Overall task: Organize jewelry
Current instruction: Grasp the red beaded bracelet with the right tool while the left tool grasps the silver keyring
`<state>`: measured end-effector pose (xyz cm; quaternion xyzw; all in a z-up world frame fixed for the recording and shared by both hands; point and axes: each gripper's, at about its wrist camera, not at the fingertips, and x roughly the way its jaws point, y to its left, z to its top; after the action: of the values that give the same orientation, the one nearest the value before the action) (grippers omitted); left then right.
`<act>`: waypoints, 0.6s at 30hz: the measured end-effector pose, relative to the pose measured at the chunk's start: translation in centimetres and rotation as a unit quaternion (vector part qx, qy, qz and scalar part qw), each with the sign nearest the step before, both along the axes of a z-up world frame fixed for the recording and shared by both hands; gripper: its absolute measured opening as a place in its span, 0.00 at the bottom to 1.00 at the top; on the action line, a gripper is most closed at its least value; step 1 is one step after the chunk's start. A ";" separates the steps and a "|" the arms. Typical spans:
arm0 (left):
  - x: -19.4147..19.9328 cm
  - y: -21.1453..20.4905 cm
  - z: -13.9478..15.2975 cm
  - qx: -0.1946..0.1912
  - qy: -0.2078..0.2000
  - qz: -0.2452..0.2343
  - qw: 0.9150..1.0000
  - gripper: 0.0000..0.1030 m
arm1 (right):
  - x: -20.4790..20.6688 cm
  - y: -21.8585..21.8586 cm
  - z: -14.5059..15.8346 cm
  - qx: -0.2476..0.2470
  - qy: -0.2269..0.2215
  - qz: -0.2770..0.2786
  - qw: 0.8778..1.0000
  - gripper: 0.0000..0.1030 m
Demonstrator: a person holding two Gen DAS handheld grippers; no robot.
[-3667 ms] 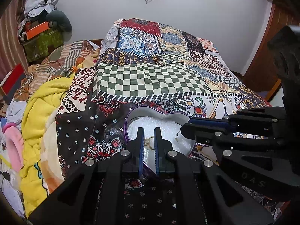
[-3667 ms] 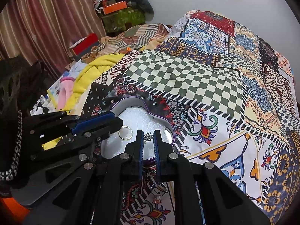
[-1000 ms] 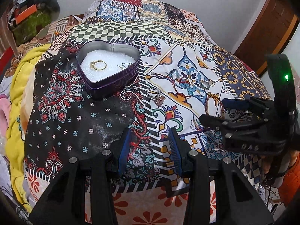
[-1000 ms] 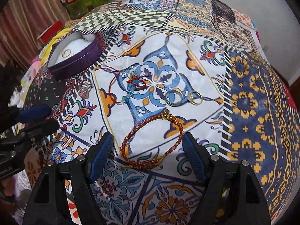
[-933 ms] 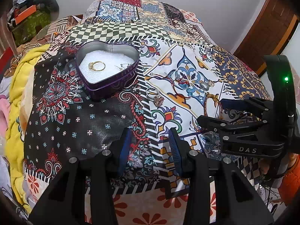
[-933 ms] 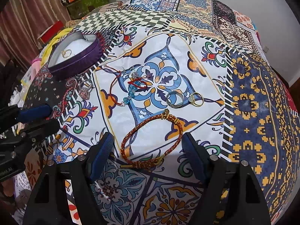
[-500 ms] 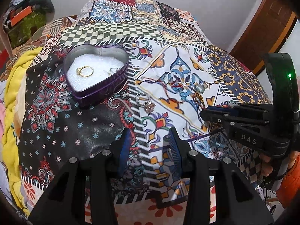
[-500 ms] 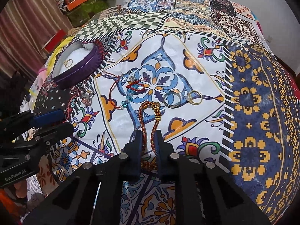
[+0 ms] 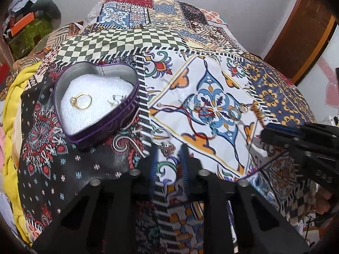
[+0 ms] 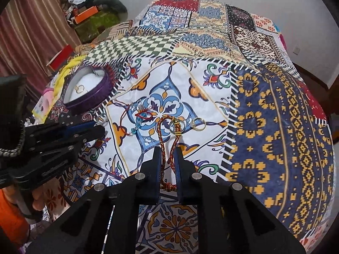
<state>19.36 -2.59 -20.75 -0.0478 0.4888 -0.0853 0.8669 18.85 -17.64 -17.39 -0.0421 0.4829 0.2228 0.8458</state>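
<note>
1. Bracelet (image 10: 169, 139) is clenched in the right hand-held gripper (image 10: 168, 158): the red-and-gold cord is pinched into a narrow loop between the two pads, knot at the base, beaded clasp end toward 12 o'clock in the right wrist view.

2. Long axis of the folded cord runs along the fingers, 6 to 12 o'clock. Its far end hangs near or on the bed cover (image 10: 264, 110); I cannot tell which.

3. Tin (image 10: 89, 91), the heart-shaped purple box with white padding, lies at about 10 o'clock from this hand-held gripper, well apart, across the white-and-blue patch. That bearing is what the coming move turns on, in my judgement: lift, swing toward 10 o'clock, lower over the padding.

4. Two rings (image 10: 198, 123) lie just beyond the clasp at 12 to 1 o'clock; a red thread bracelet (image 10: 144, 113) with blue beads lies at 11 o'clock, on the way to the tin.

5. Left hand-held gripper (image 9: 168, 155) is released, pads parted with nothing between them, low over the cover. A small pendant (image 9: 167, 146) sits just past its tips at 12 o'clock.

6. Left is the nearer to the tin, which lies at its 10 o'clock and holds a gold ring (image 9: 81, 100) and another small piece.

7. Right's fingers point roughly level with the bed, tilted slightly down.
</note>
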 end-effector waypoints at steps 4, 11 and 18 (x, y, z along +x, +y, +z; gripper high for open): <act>0.1 0.1 0.1 -0.003 -0.002 0.005 1.000 0.11 | 0.0 -0.2 0.6 0.006 -0.009 -0.002 1.000 0.10; -0.8 0.7 1.7 -0.003 -0.020 0.013 1.000 0.11 | 0.0 0.3 2.3 0.016 -0.032 -0.001 0.999 0.10; -1.8 1.8 4.1 0.007 -0.053 0.026 0.998 0.11 | -0.3 1.9 4.5 0.022 -0.060 0.013 0.998 0.10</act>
<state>17.51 -0.77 -16.65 -0.0495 0.4414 -0.0618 0.8938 18.55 -15.70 -12.88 -0.0428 0.4253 0.2417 0.8711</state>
